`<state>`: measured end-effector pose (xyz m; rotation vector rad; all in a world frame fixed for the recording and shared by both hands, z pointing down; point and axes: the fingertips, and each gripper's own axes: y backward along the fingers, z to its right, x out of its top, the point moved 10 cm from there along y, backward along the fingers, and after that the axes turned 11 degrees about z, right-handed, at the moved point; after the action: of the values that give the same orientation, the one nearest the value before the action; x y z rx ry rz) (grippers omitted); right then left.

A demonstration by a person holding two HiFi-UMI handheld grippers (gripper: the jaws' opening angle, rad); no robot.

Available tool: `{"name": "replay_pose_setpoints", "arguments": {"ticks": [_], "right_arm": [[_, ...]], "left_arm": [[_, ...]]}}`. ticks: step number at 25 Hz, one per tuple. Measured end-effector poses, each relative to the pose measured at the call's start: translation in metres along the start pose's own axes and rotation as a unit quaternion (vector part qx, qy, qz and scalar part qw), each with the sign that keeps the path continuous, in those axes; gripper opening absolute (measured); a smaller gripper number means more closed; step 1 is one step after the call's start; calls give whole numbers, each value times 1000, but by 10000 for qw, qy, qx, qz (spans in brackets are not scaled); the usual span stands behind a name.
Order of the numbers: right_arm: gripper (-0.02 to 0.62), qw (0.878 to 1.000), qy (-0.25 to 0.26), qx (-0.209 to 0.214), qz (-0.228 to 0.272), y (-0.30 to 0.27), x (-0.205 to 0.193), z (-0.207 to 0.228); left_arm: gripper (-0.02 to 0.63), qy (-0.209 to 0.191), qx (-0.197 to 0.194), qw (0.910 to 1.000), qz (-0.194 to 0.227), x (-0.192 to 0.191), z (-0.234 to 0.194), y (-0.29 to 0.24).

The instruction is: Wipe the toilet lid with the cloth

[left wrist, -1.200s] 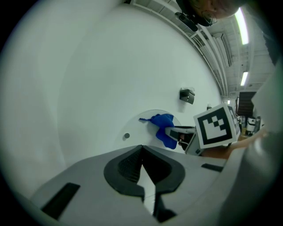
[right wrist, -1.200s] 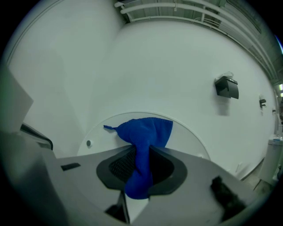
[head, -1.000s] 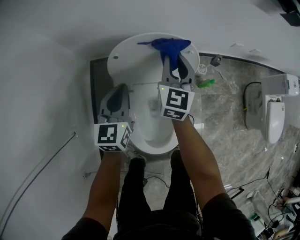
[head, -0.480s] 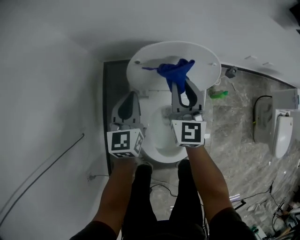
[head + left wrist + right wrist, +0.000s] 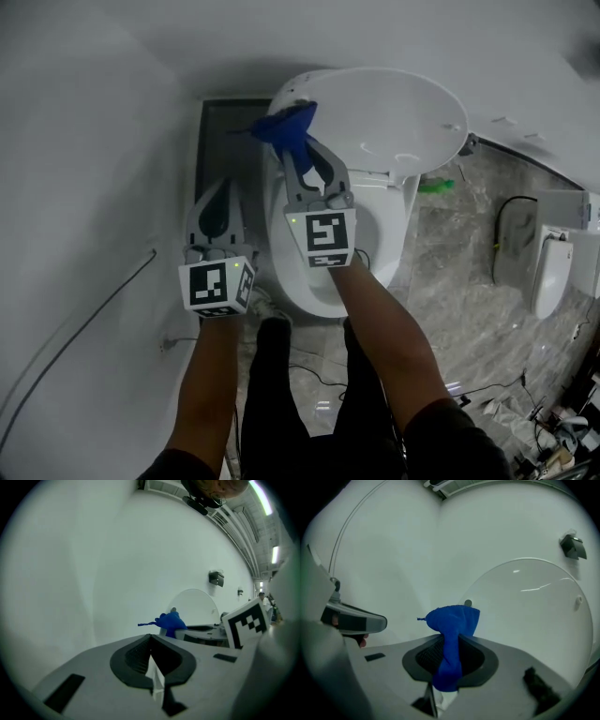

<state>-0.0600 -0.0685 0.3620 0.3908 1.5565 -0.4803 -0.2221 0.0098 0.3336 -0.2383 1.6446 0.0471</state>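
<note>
A white toilet stands with its lid (image 5: 394, 112) raised against the wall. My right gripper (image 5: 302, 157) is shut on a blue cloth (image 5: 286, 127), whose bunched end sits at the lid's left edge. In the right gripper view the cloth (image 5: 452, 634) runs down between the jaws, with the lid (image 5: 525, 606) behind it to the right. My left gripper (image 5: 217, 187) is shut and empty, to the left of the bowl (image 5: 305, 272) over the dark floor strip. The left gripper view shows its jaws closed, with the cloth (image 5: 169, 622) and the lid (image 5: 194, 606) farther off.
A white wall (image 5: 84, 141) runs close along the left. Grey marble floor (image 5: 450, 244) lies to the right, with a green object (image 5: 434, 186), a second white fixture (image 5: 551, 267) and cables (image 5: 511, 361). The person's legs stand in front of the bowl.
Both grippers have shifted left in the head view. The cloth has travelled from the lid's upper middle to its left edge. The left gripper stayed shut and empty.
</note>
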Motion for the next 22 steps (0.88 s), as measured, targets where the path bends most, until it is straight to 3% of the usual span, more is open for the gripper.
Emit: {"name": "replay_pose_setpoints", "arguments": {"ticks": [10, 22], "right_arm": [[75, 9982, 29, -592, 57, -11, -7, 21], [77, 9893, 179, -1445, -19, 27, -18, 99]], "left_arm": [[11, 29, -111, 9999, -79, -7, 13, -5], [11, 5, -532, 9985, -161, -14, 71, -39]]}}
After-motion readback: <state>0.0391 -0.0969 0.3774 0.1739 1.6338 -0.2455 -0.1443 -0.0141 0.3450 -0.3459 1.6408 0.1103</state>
